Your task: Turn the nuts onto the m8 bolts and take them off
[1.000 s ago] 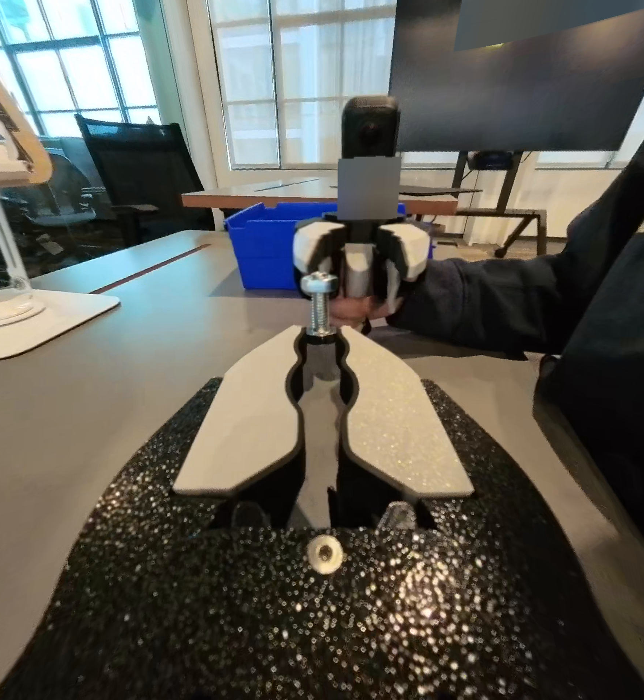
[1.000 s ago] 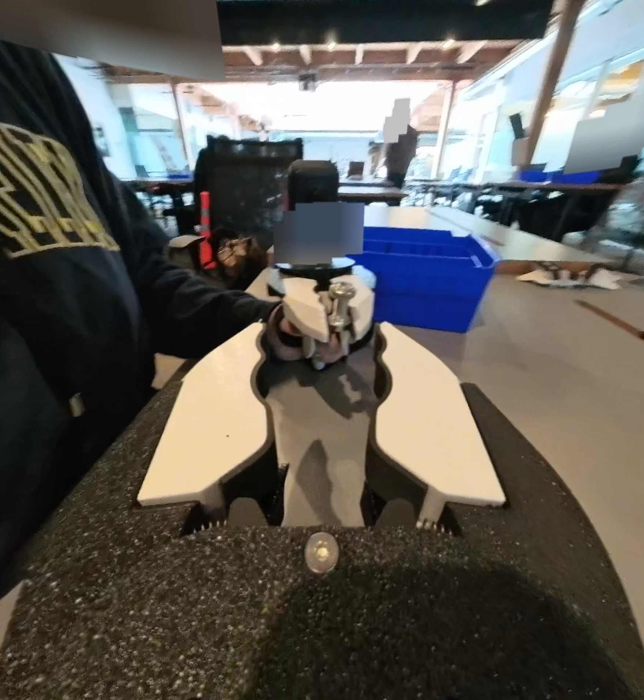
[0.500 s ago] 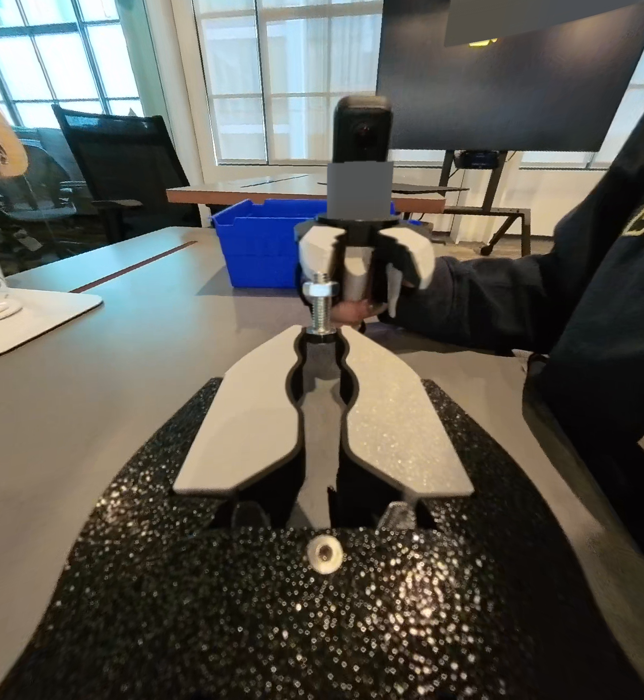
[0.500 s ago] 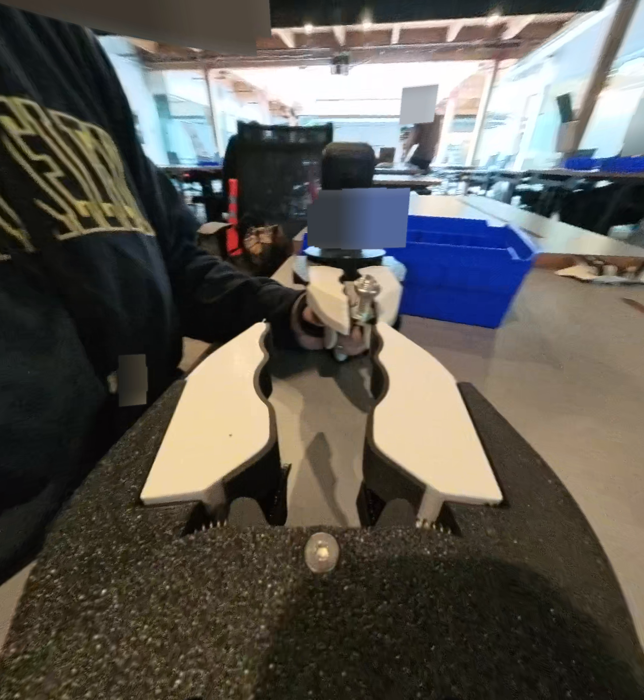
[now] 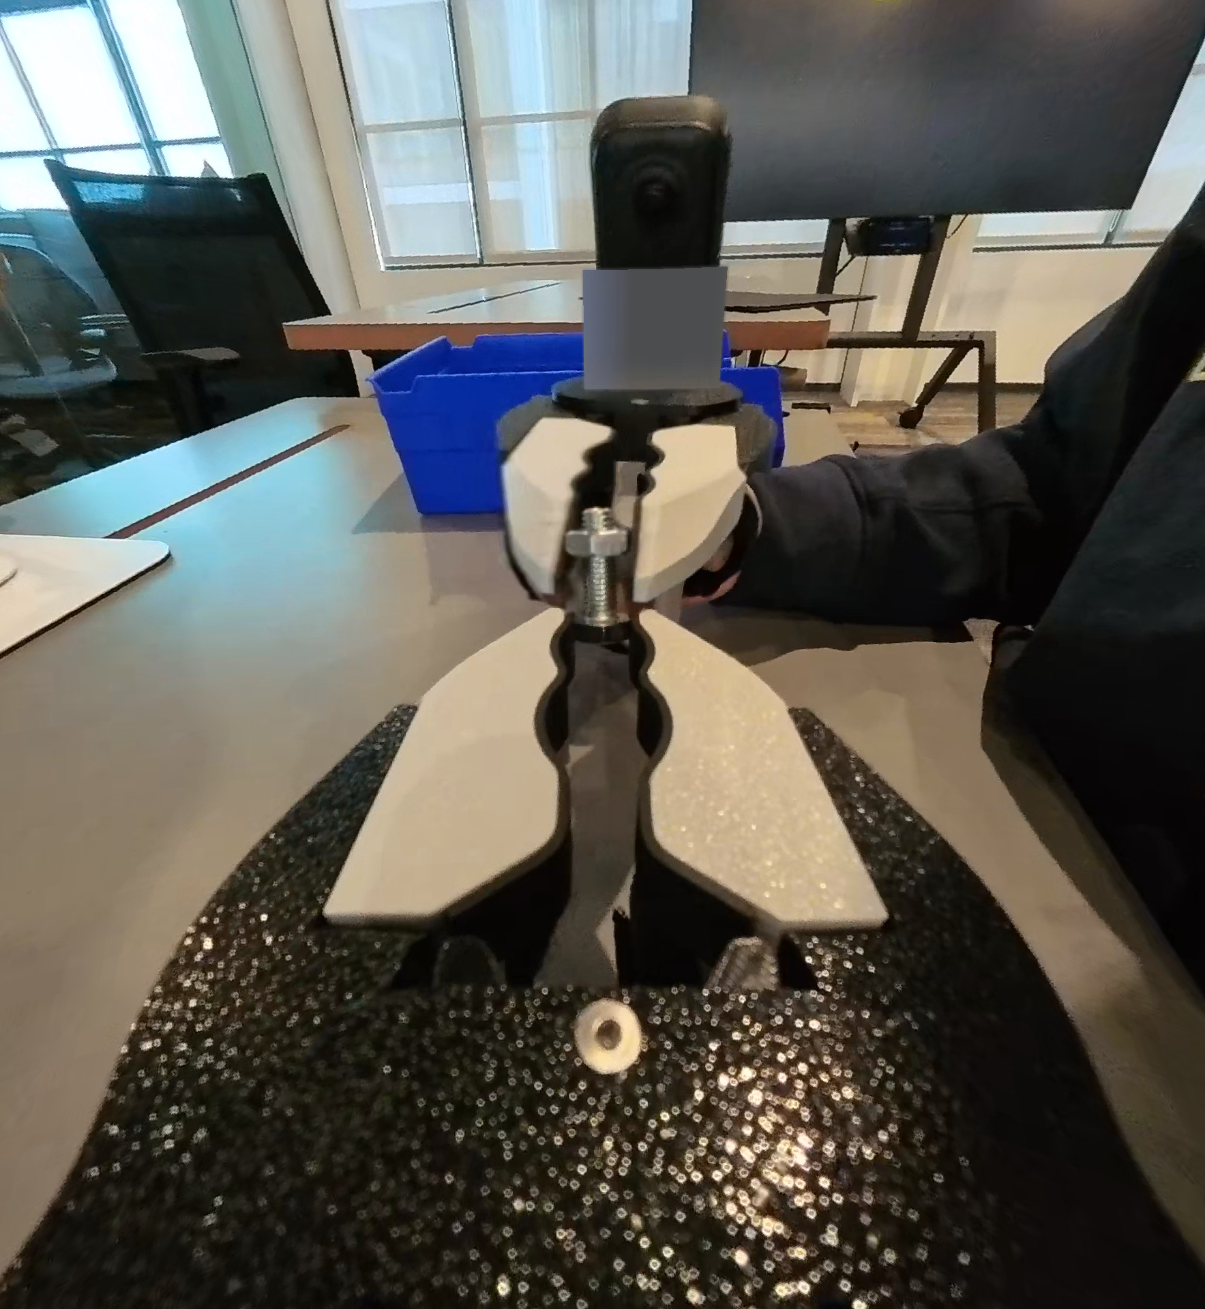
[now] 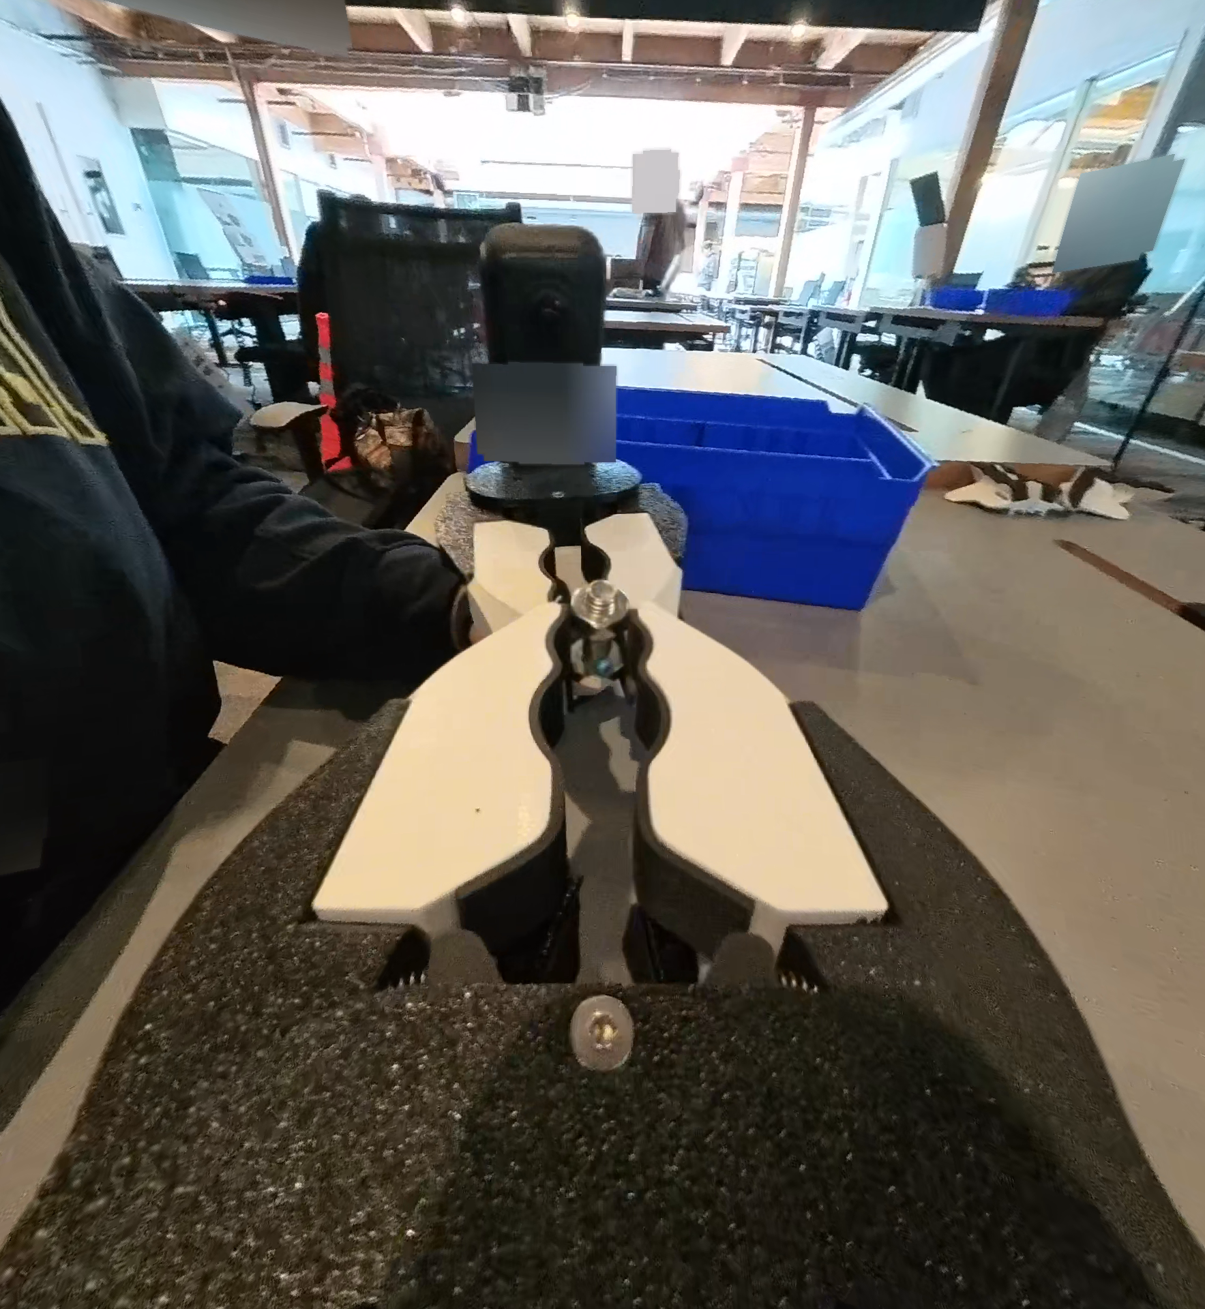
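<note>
The bolt point(image 5: 598, 584) stands upright between the two grippers, threads up, and its head is buried in the dark notch at the left gripper point(image 5: 598, 632) tips, so how the head sits there is hidden; the fingers are clenched on that lower end. From the left wrist view the nut point(image 5: 595, 544) shows plainly, a hex ring high on the threads with a short stub of thread above it, and the right gripper point(image 5: 603, 545) fingers stand closed in on either side of it, their pads against its flats. The right wrist view shows the same joint from above: the right gripper point(image 6: 598, 615) tips meet around the nut point(image 6: 599, 609), and the thread end is a bright disc between them, but the bolt's shank below is mostly lost in shadow and only a glint of it shows through the gap. That view shows the left gripper point(image 6: 578, 567) just beyond the tips, partly covered by them, with a dark sleeve point(image 6: 316, 567) reaching in from the left; the hand behind it is hard to make out. The left view shows the other sleeve point(image 5: 939, 538) coming from the right, and a bit of hand under the far fingers. Past the fingertips sits a blue bin point(image 6: 798, 510), near but apart from both grippers. To either side of the fingers the grey table point(image 5: 160, 744) lies bare, its near edge cut off by the grippers' black bodies. A white mat point(image 5: 54, 602) lies well off to the left.
</note>
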